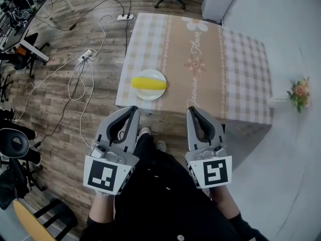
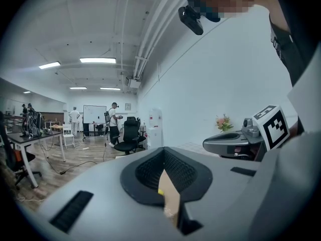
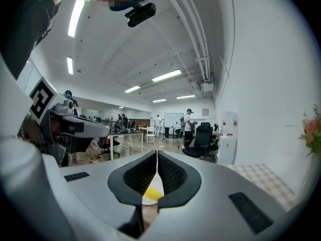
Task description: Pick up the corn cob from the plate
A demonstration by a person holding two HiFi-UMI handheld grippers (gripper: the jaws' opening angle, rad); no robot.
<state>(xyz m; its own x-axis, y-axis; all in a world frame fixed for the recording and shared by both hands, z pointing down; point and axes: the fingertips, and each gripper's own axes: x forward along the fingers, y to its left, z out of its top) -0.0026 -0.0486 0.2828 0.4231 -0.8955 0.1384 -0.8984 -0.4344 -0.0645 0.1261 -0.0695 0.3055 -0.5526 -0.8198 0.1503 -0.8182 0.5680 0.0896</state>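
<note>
- the left gripper and right gripper are held low by the person's waist, each with its jaws pressed together and nothing between them.
- from each gripper's own view, its grey body blocks nearly all of the table.
- only a yellow sliver of the corn shows through the slot under the right one's joined tips.
- the corn lies across a white plate at the table's near left edge. it is ahead of both grippers, well apart from them and nearer the left one.
</note>
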